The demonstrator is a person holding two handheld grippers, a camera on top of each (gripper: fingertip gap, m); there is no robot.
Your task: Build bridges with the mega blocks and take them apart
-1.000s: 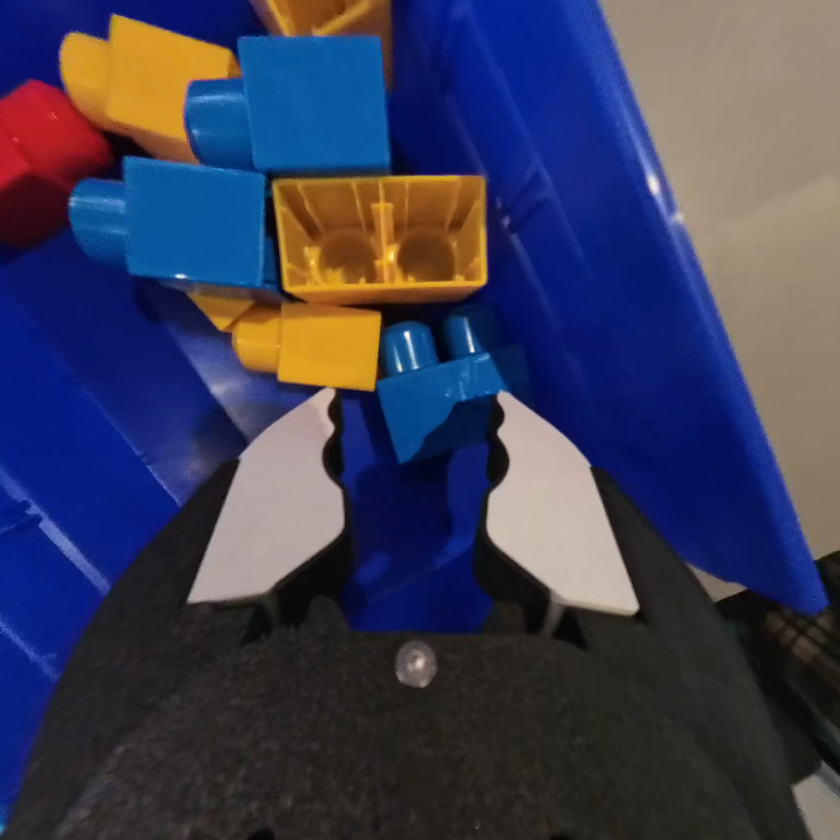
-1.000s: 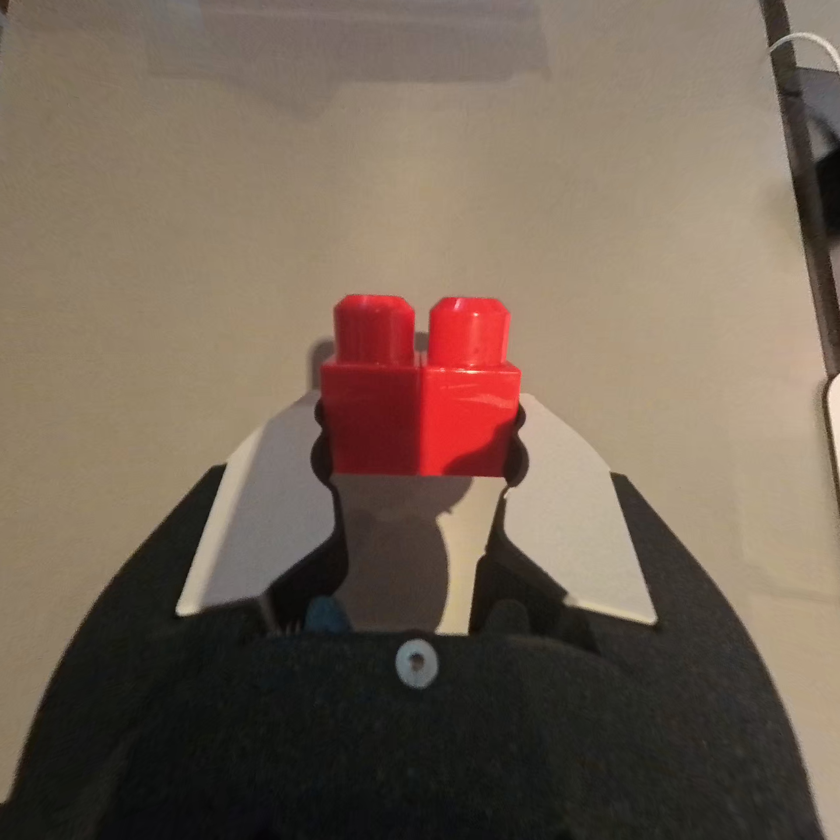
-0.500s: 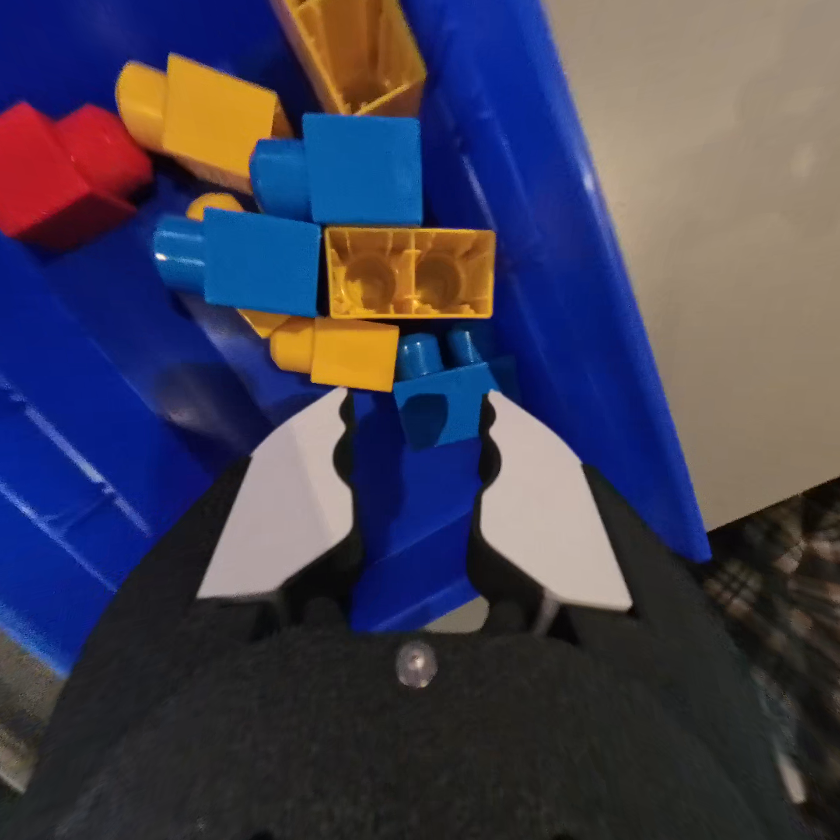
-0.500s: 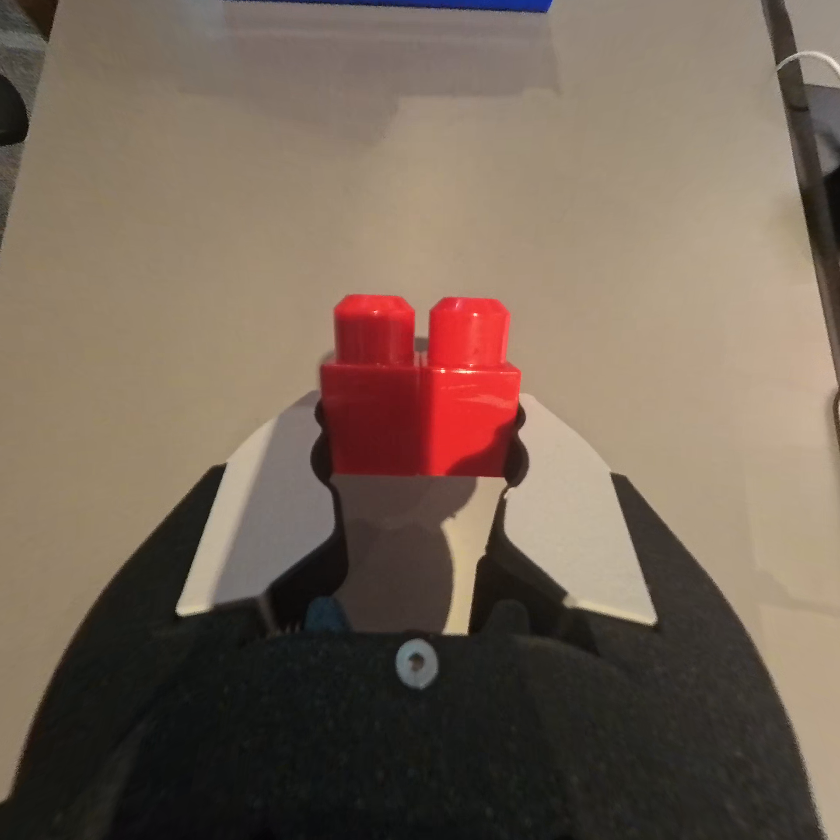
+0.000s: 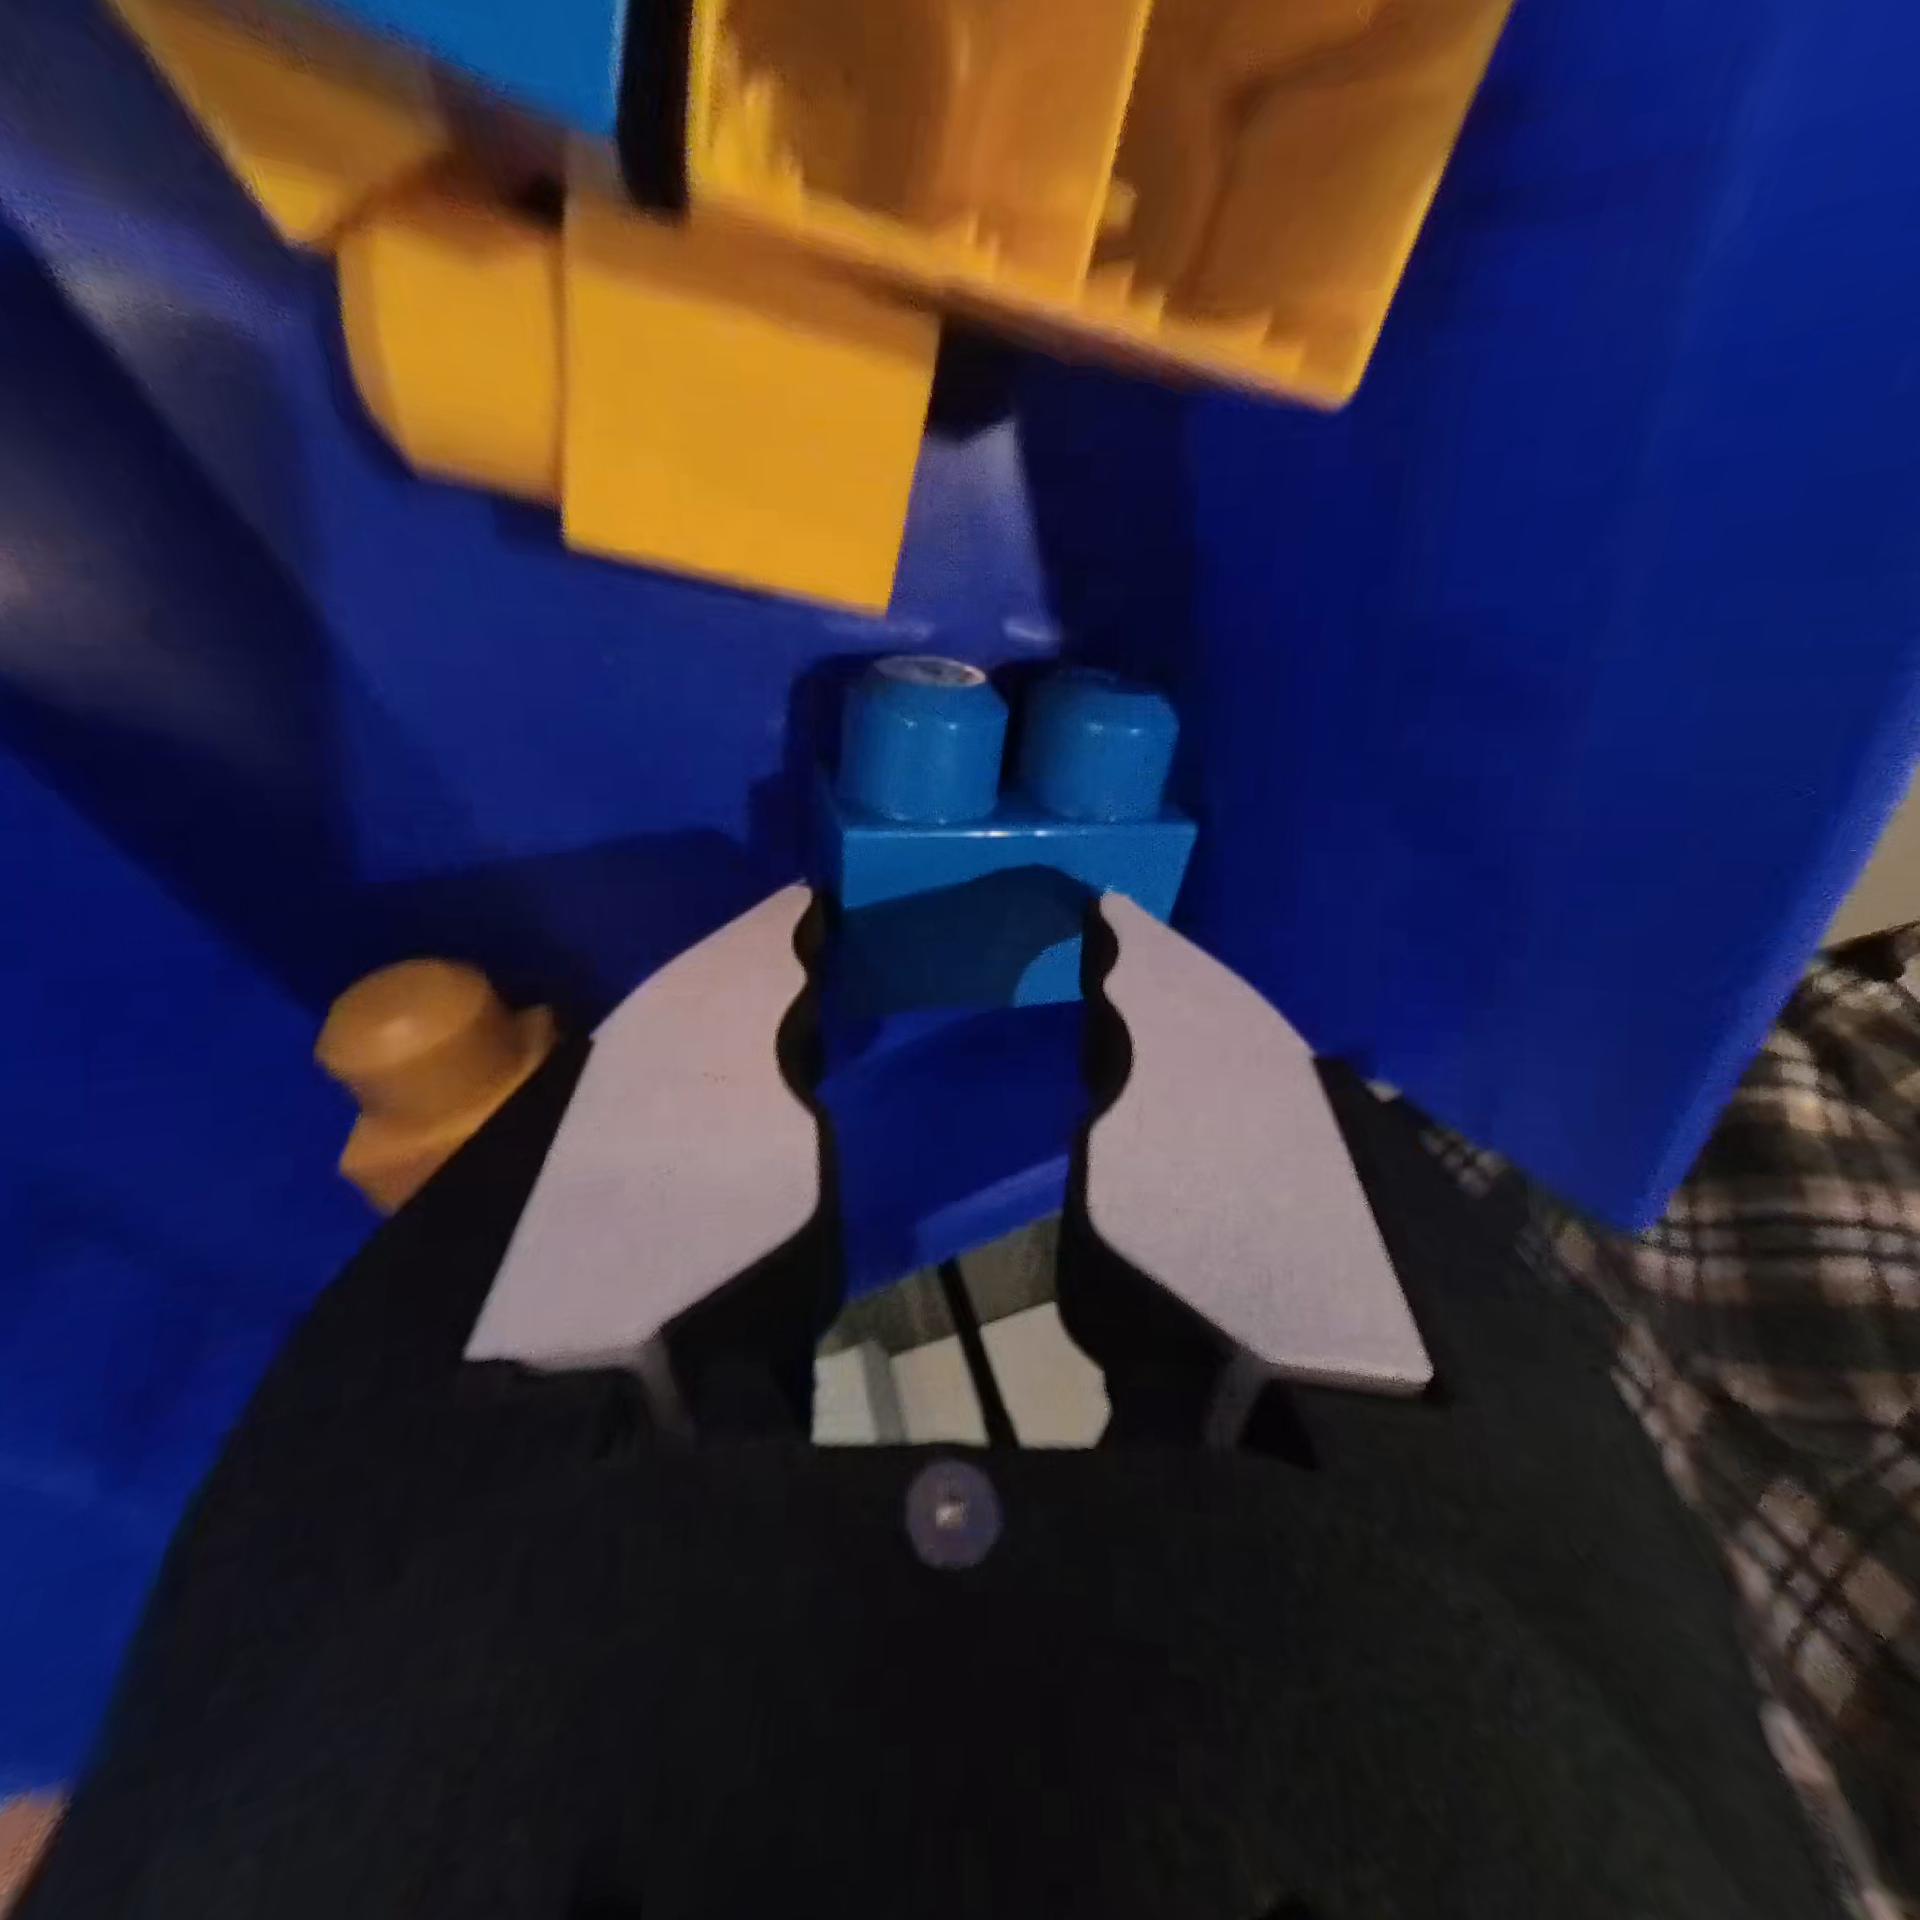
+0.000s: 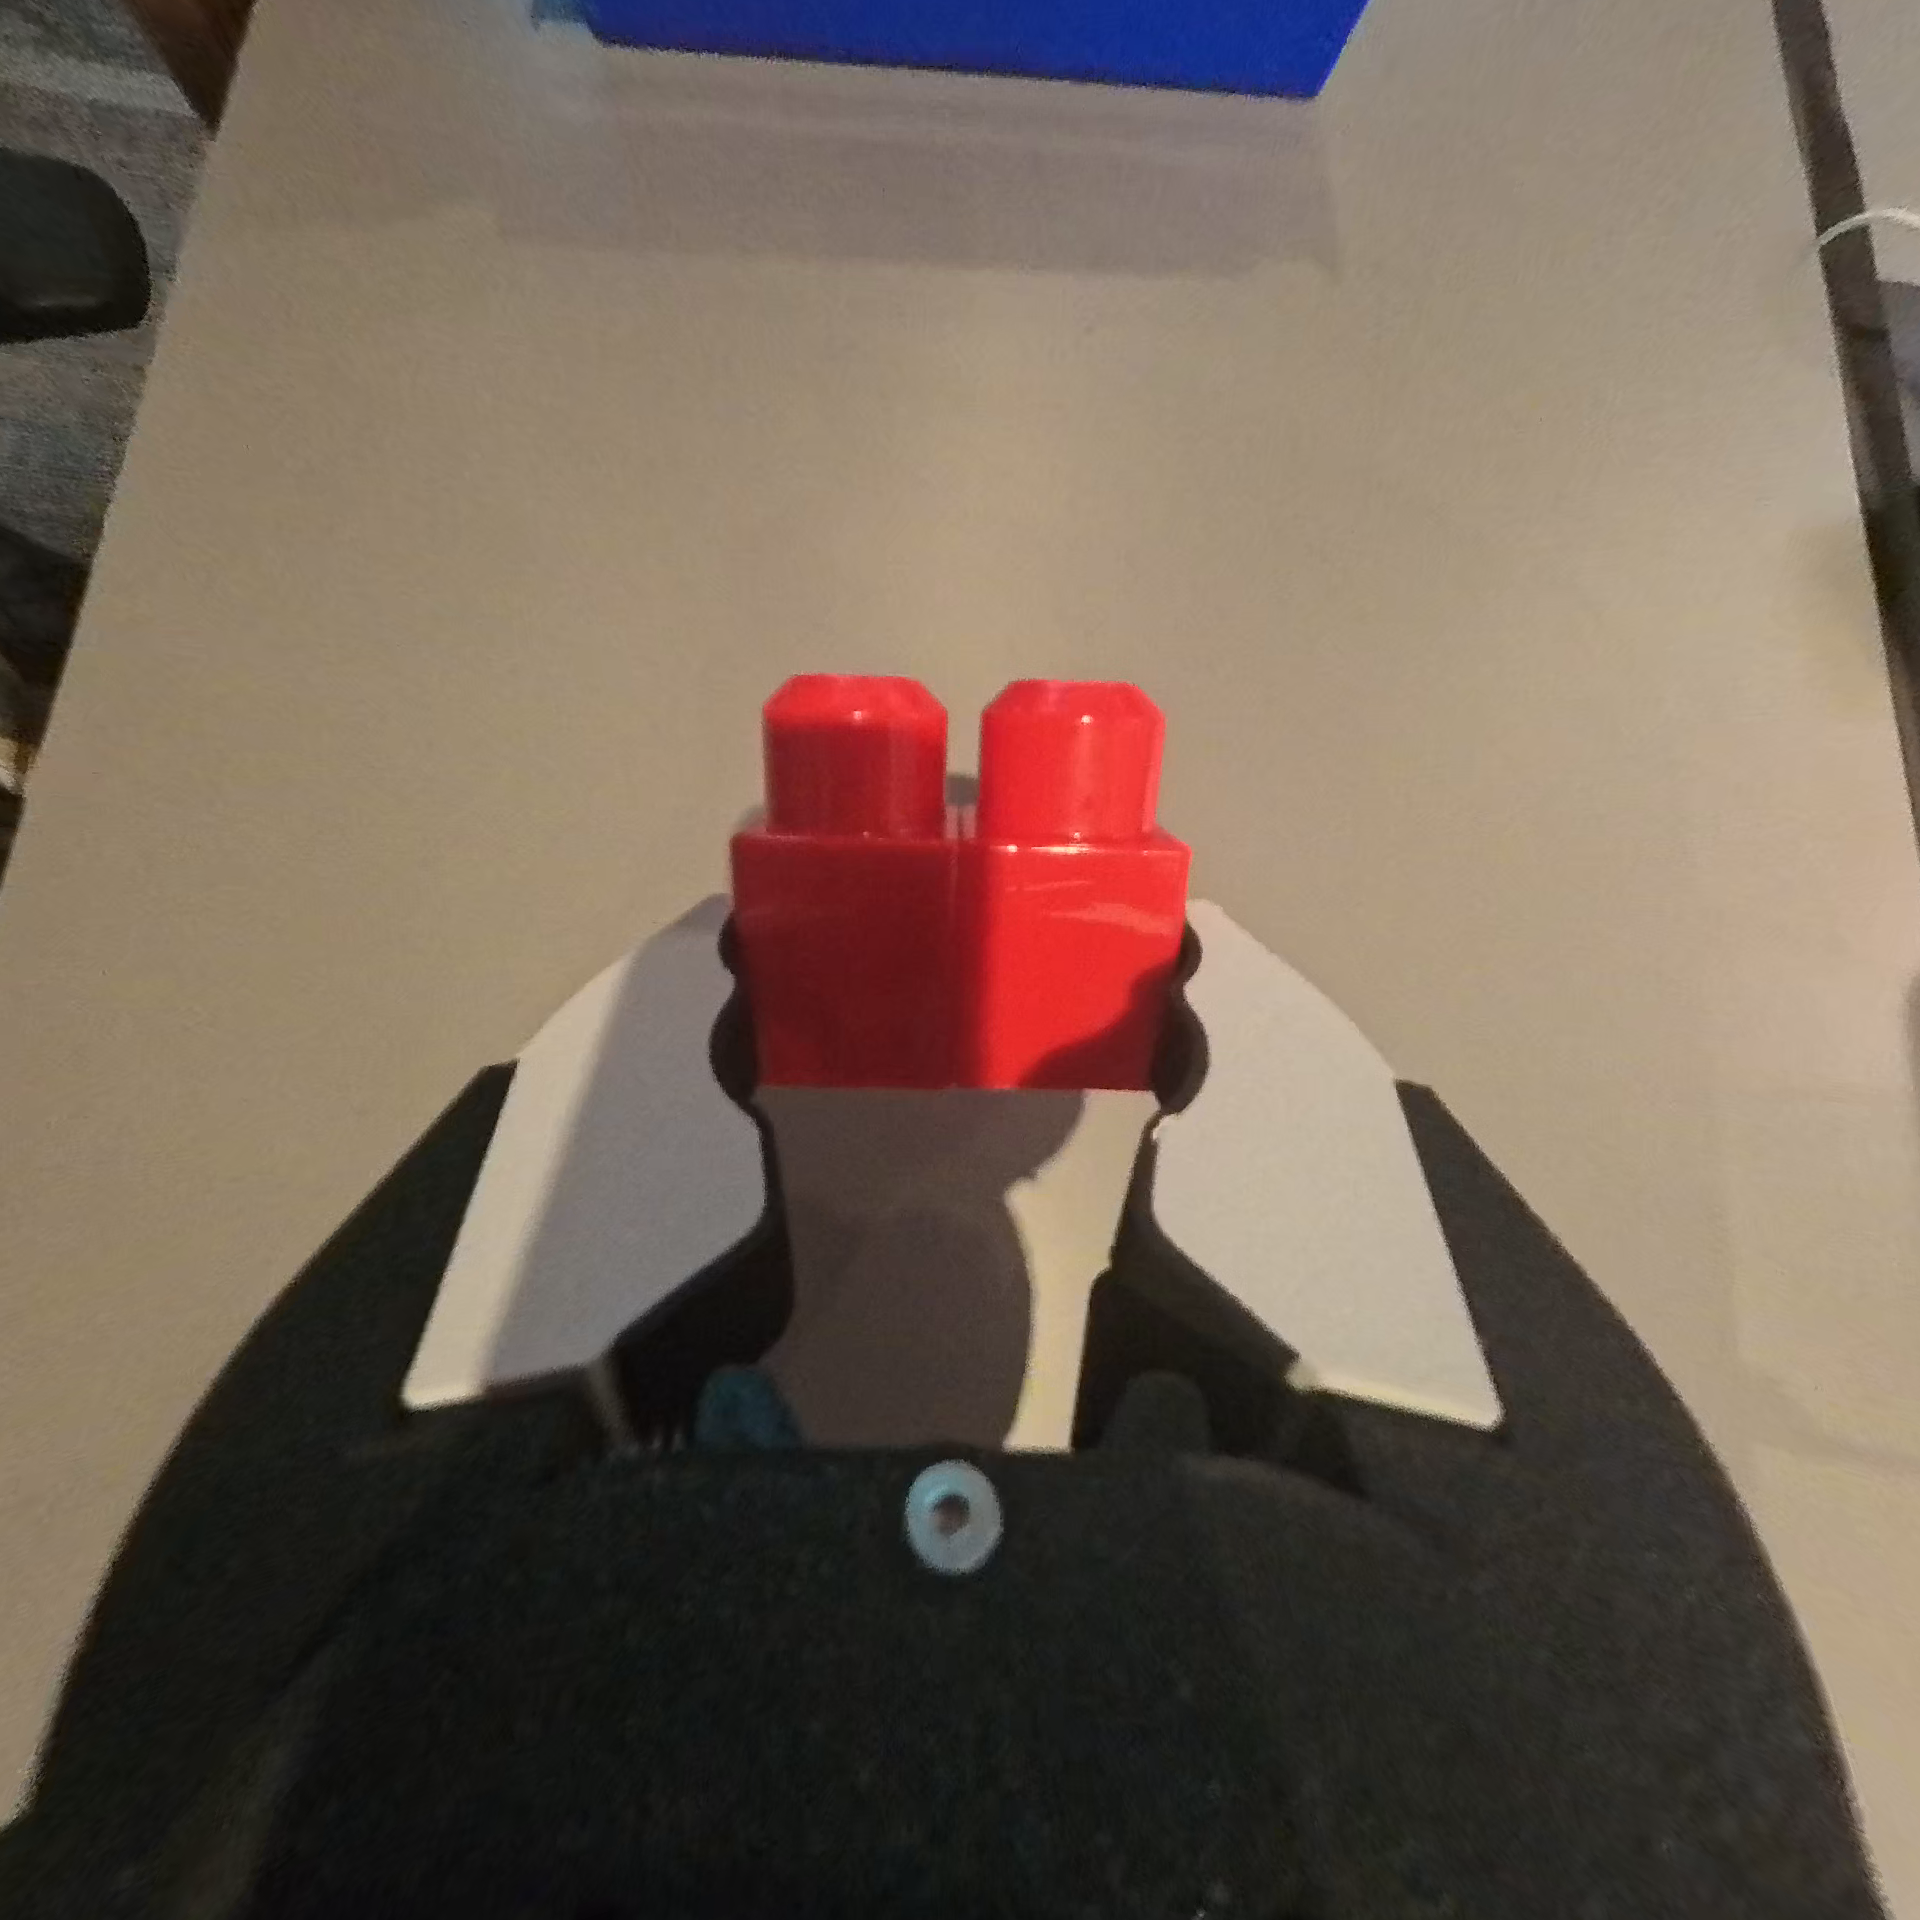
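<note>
My left gripper (image 5: 951,925) is inside the blue bin (image 5: 1507,727), shut on a blue two-stud block (image 5: 1003,852) held studs forward at the fingertips. Blurred yellow blocks (image 5: 727,436) lie close above it, with a hollow yellow block (image 5: 1143,156) at the top. A yellow stud (image 5: 416,1049) shows beside the left finger. My right gripper (image 6: 958,935) is shut on a red two-stud block (image 6: 1060,935), studs forward, above the beige table (image 6: 623,520).
In the right wrist view the blue bin (image 6: 966,42) stands at the table's far edge. A white cable (image 6: 1860,223) lies past the right edge and a dark object (image 6: 62,249) past the left. Plaid fabric (image 5: 1766,1247) shows right of the bin.
My left gripper has closed on the blue block and moved deeper among the yellow blocks. My right gripper has drawn back with the red block, so the bin shows at the table's far edge.
</note>
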